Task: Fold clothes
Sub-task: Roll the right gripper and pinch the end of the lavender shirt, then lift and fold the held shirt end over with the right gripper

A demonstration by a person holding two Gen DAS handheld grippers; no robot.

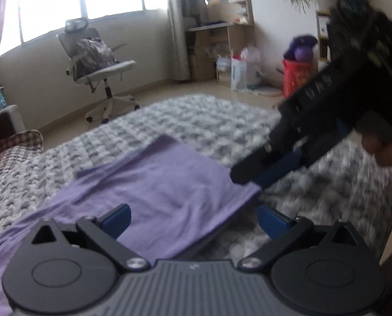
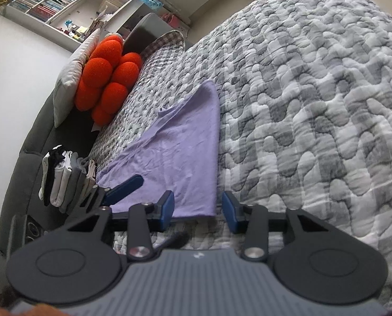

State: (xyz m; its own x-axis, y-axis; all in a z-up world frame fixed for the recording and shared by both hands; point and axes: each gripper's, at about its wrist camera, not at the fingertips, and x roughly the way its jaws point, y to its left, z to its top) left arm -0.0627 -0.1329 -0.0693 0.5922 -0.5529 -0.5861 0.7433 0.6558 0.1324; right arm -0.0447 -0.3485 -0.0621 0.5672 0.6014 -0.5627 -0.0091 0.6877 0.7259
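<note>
Our left gripper (image 1: pixel 193 220) and right gripper (image 2: pixel 198 212) both gape wide, holding nothing. The lilac garment (image 2: pixel 180 155) lies partly doubled on the quilt (image 2: pixel 314 105). We should pinch matching corners cleanly and keep edges aligned.

- Shirt (image 2: pixel 180 155): plain lilac, no print, at the middle of the right wrist view.
- Quilt (image 2: pixel 314 110): grey and white checks with a wavy stitched pattern, filling 3 o'clock.
- Cushion (image 2: pixel 107 79): bright orange-red balls, at 10 o'clock.
- Pillow (image 2: pixel 69 76): pale grey-white, beside the cushion.
- Blanket (image 2: pixel 164 50): small grey and white gingham, at 11 o'clock.
- Stack (image 2: pixel 67 179): black, white and grey folded pieces, at 9 o'clock.
- Right tool (image 2: pixel 198 208): black frame, blue pads, grey ribbed body.
- Left tool (image 1: pixel 193 221): same black, blue and grey.
- Chair (image 1: pixel 98 63): light grey, at 11 o'clock in the left wrist view.
- Basket (image 1: pixel 298 76): red, at 2 o'clock.
</note>
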